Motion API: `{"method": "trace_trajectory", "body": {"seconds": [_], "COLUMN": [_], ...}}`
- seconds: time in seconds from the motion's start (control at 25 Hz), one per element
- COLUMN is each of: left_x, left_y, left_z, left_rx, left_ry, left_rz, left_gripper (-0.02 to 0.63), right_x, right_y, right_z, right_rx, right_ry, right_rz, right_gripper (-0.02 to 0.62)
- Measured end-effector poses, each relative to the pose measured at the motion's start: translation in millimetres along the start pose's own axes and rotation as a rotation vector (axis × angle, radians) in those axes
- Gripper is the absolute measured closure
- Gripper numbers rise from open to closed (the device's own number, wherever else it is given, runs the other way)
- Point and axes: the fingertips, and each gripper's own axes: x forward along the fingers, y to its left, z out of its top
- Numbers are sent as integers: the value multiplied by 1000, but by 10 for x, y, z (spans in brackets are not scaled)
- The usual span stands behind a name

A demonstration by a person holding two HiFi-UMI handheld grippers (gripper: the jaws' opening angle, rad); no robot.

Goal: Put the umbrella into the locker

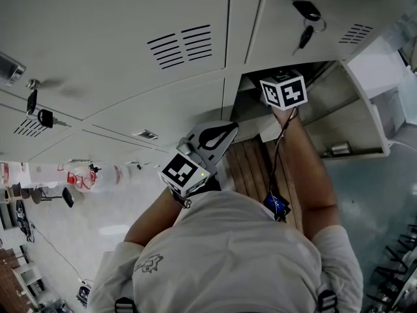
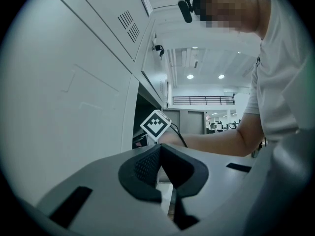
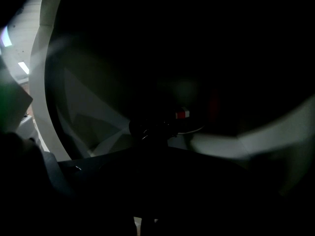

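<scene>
One locker point(image 1: 345, 119) open, door point(image 1: 381, 70) swung right, mouth clear; neighbouring doors closed, two keys point(image 1: 305, 18) hanging in them; two grippers; right gripper point(image 1: 283, 91) reaches into the opening, forearm stretched, tilted down, jaw state lost in the dark; umbrella point(image 3: 150, 129), one dark bundle, lies inside locker at its jaw tips, contact unclear; left gripper point(image 2: 158, 150) held level beside closed doors, jaws pressed together, empty.
</scene>
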Motion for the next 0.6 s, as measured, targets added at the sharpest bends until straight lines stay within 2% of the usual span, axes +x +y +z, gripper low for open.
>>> {"method": "trace_trajectory", "body": {"seconds": [0.24,0.44,0.6], "left_x": [16,4,-18], "left_y": [-38,-54,-78], "left_z": [35,15,-5], "left_rx": [-11,-10,-14], "left_ry": [-12,-18,-19], "left_rz": [-3,-4,-3], "left_gripper": [595,595,595], "right_x": [14,-19,-41], "right_y": [-17,-48,-7], "right_z": [-50,16,20], "right_rx": [-29,-47,-34], "right_ry": [38,14,-2], "right_rz": [-1,-27,-9], "right_gripper": [422,391,379]}}
